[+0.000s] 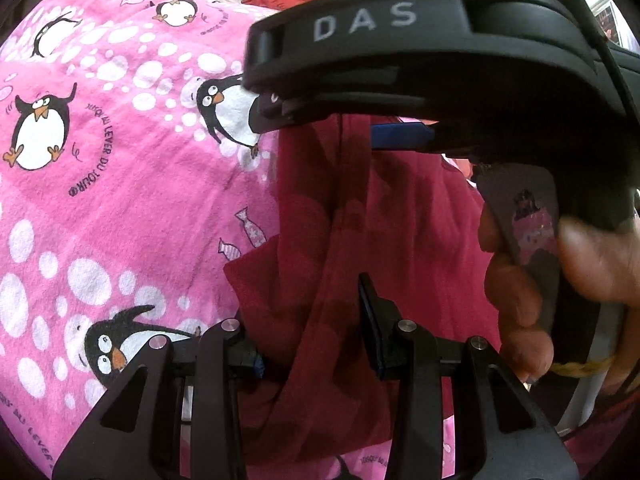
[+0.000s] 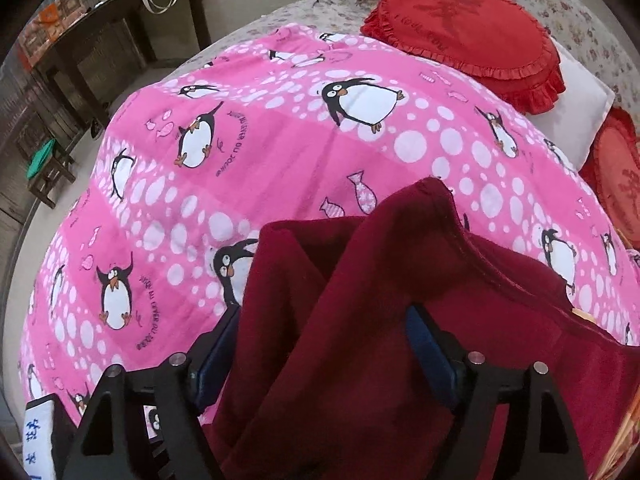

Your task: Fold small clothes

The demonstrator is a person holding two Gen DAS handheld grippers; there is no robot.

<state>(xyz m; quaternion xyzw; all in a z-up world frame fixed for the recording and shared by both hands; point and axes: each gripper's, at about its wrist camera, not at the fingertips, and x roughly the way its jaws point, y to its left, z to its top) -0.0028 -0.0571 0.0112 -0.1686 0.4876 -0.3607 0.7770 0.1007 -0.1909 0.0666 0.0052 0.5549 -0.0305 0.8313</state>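
A dark red garment (image 1: pixel 352 240) hangs lifted above the pink penguin blanket (image 1: pixel 132 184). My left gripper (image 1: pixel 316 340) has the cloth draped between its fingers, gripping its lower part. The right gripper (image 1: pixel 352 128) shows in the left wrist view, black and marked DAS, shut on the garment's upper edge, with a hand on its handle. In the right wrist view the garment (image 2: pixel 360 320) fills the space between the right gripper's (image 2: pixel 320 344) fingers and folds over them, above the blanket (image 2: pixel 240 152).
Red heart-shaped frilled cushions (image 2: pixel 468 28) and a white pillow (image 2: pixel 584 116) lie at the far end of the bed on a floral sheet. A dark wooden table (image 2: pixel 120 36) and a stool (image 2: pixel 44 164) stand on the floor to the left.
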